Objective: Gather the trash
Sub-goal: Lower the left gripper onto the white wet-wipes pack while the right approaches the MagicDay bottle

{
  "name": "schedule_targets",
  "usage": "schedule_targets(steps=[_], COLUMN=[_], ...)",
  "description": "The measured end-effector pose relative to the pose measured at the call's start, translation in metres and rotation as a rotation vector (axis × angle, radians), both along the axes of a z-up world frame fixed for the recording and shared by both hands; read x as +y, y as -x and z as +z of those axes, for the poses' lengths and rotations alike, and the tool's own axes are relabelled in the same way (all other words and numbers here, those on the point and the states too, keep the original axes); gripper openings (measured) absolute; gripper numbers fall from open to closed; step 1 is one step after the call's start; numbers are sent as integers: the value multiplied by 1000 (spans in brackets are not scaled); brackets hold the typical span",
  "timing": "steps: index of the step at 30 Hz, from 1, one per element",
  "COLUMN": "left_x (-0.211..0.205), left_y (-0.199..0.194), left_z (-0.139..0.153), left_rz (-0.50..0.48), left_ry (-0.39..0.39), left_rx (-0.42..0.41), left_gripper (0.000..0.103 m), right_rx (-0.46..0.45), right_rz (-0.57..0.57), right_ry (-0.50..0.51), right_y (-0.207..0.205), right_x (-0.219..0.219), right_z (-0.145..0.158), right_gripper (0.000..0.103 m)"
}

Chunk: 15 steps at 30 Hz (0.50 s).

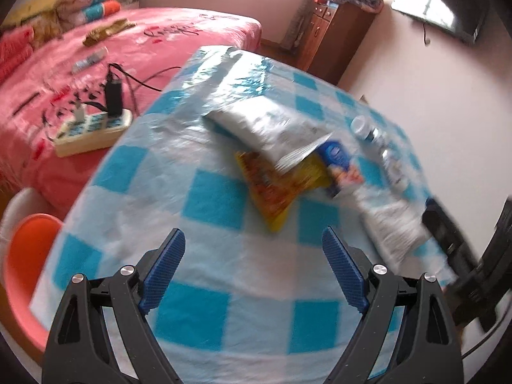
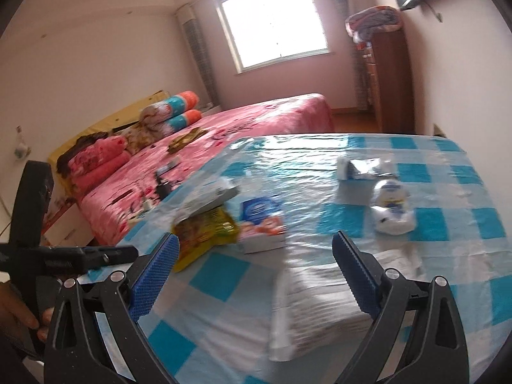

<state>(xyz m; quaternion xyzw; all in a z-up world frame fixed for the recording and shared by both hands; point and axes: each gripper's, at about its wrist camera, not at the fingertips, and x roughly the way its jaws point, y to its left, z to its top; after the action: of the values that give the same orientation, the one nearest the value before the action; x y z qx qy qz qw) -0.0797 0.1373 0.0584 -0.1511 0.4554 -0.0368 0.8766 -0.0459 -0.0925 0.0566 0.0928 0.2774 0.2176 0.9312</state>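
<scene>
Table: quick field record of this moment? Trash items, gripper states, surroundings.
surface: table with blue-and-white check cloth
trash: yellow wrapper, partly under a silver bag; blue box beside them; crushed bottle; white bag nearest right gripper
left gripper: open, empty, above cloth
right gripper: open, empty
beside table: pink bed with power strip; orange chair
image: motion-blurred, labels unreadable
</scene>
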Motion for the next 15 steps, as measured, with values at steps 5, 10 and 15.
schedule_targets(steps=[5,10,15], left_x=[-5,-15,-20], left_y=[-35,-75,-112], left_z=[6,13,6], left_rz=[56,77,88], left_ry=[116,94,95], left_rx=[28,44,112], left_gripper=[88,88,88], right_rx=[62,154,196], right_rz=[-91,-157,-187], right_ry=[1,-48,-43], right_y=[-20,-42,-57], right_x=[-31,-67,-87], right_z=[-7,-21,-28], right_gripper=[95,95,95])
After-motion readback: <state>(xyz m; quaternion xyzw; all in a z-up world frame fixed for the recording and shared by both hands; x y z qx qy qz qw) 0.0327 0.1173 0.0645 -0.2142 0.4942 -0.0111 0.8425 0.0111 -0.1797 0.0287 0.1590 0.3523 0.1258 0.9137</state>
